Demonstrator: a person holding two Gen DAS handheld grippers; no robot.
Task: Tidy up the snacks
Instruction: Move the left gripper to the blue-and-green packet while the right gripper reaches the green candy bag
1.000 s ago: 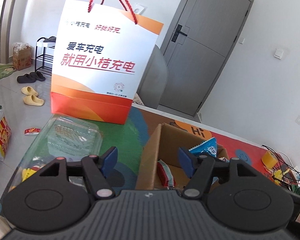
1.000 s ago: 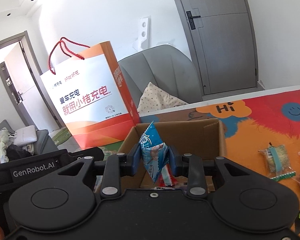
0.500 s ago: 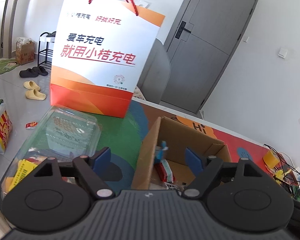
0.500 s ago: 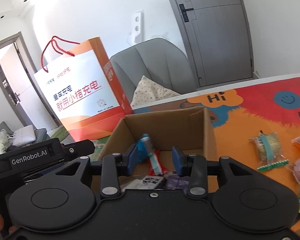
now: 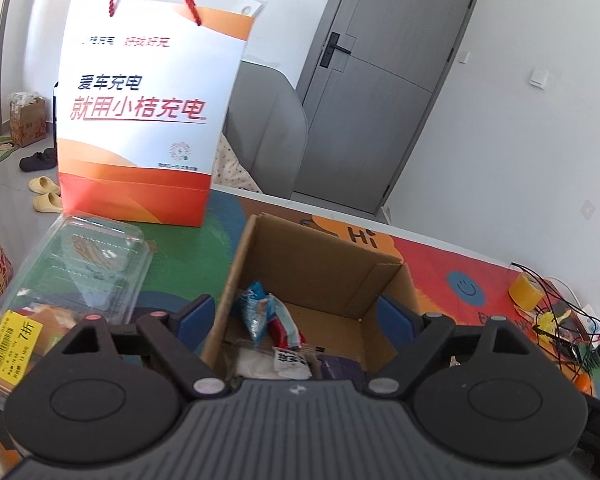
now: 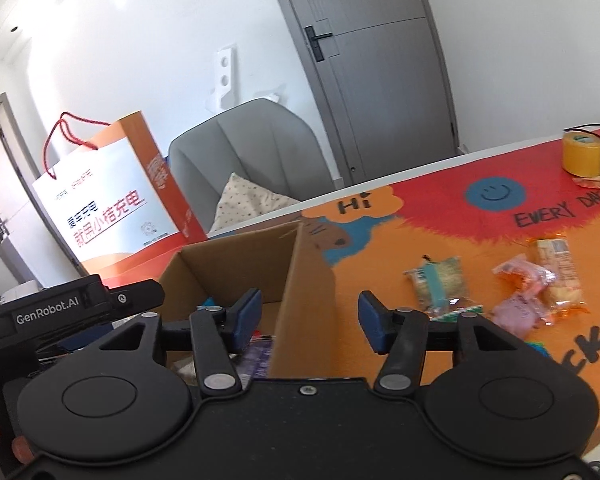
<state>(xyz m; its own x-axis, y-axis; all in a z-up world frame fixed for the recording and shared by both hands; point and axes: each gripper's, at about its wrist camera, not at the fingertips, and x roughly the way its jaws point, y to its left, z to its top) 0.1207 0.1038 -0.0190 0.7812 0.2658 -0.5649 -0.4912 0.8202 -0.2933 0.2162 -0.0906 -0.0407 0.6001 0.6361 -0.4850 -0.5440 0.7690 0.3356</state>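
Left of the cardboard box (image 5: 320, 268), the left gripper (image 5: 296, 314) has just spread its fingers wide, empty, the blue snack packet (image 5: 256, 312) lies inside, and the right gripper (image 6: 308, 320), fingers just parted, straddles its right wall.

An open cardboard box (image 5: 320, 264) held a blue-and-red snack packet (image 5: 260, 314); three wrapped snacks (image 6: 496, 288) lay on the mat at its 3 o'clock
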